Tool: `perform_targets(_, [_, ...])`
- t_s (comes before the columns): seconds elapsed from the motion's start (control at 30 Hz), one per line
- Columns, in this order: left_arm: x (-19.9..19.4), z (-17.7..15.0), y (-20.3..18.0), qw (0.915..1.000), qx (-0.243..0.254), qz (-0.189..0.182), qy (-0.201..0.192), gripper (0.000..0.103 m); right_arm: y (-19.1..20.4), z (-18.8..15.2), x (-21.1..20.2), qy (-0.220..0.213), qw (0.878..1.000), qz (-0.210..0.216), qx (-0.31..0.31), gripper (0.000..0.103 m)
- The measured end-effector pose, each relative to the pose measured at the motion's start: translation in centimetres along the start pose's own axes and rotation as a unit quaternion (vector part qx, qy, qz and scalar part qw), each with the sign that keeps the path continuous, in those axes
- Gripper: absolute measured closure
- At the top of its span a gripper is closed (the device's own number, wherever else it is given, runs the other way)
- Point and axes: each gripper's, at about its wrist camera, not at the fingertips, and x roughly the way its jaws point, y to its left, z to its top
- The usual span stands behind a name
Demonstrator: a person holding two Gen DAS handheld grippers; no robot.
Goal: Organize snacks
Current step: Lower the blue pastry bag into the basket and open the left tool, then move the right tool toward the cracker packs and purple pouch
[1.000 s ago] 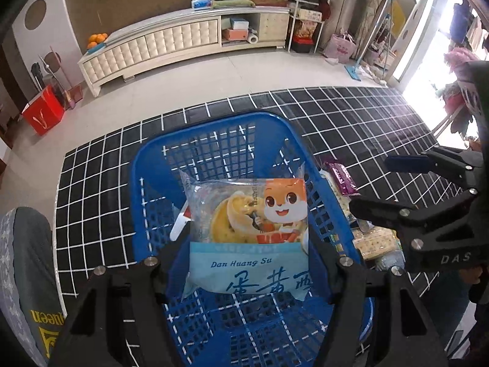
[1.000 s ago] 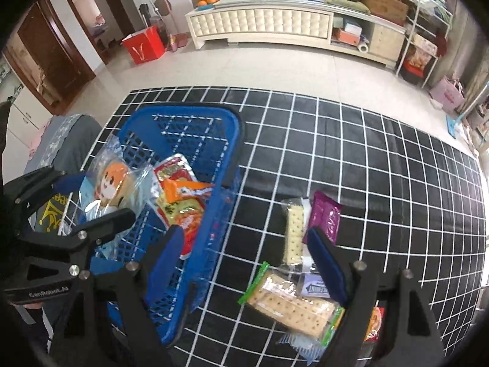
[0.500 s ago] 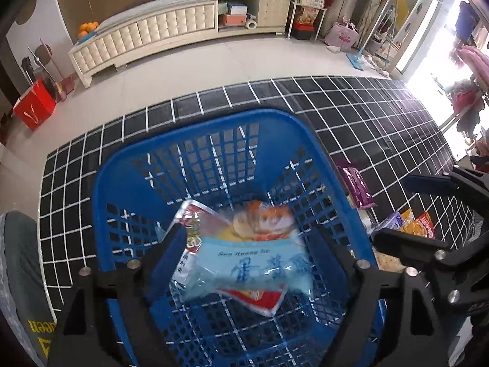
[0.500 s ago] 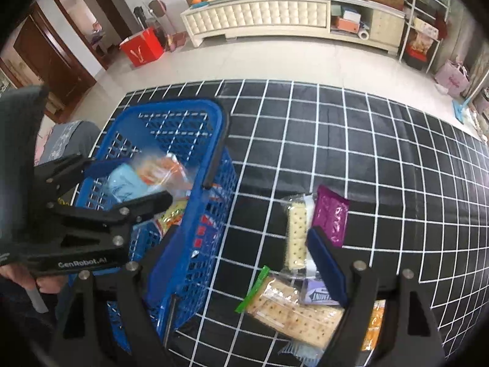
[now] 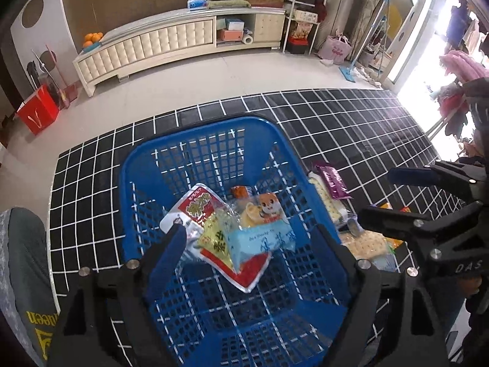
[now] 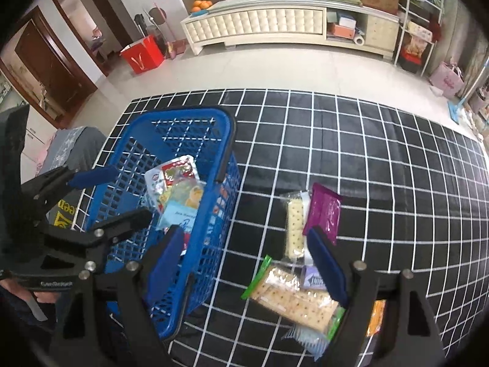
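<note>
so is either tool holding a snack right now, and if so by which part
Neither. The left tool stands open above the blue basket, with the light blue snack pack lying loose inside. The right tool is open over the cracker pack, not touching it.

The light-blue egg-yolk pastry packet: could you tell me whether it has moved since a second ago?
Yes. The packet left the left gripper and now lies in the blue basket.

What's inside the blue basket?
The blue basket holds a light-blue cartoon snack bag lying on a yellow packet and a red-and-white packet. Anything beneath that pile is hidden.
</note>
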Motion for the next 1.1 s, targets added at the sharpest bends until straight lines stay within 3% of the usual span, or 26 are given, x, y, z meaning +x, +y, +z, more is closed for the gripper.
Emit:
perform_targets(0.4, [-4.7, -1.7, -5.0, 0.9991, 0.02, -0.013, -0.035, 0.021, -0.7, -2.9, -4.8, -0.026, 1.0, -0.009, 0.001, 0.017])
perform_targets(0.63, [-5.0, -2.3, -8.6, 0.9986, 0.031, -0.017, -0.04, 0.021, -3.9, -5.0, -7.1, -0.036, 0.999, -0.022, 0.014, 0.017])
perform_targets(0.9, [-3.9, -4.3, -13.0, 0.9974, 0.049, 0.006, -0.052, 0.021, -8.1, -8.0, -6.9, -0.021, 0.999, -0.022, 0.022, 0.017])
perform_targets(1.1, [-3.2, -6.8, -14.1, 0.9984, 0.014, 0.024, -0.05, 0.021, -10.2, -10.1, -5.4, -0.011, 1.0, 0.008, -0.001, 0.017])
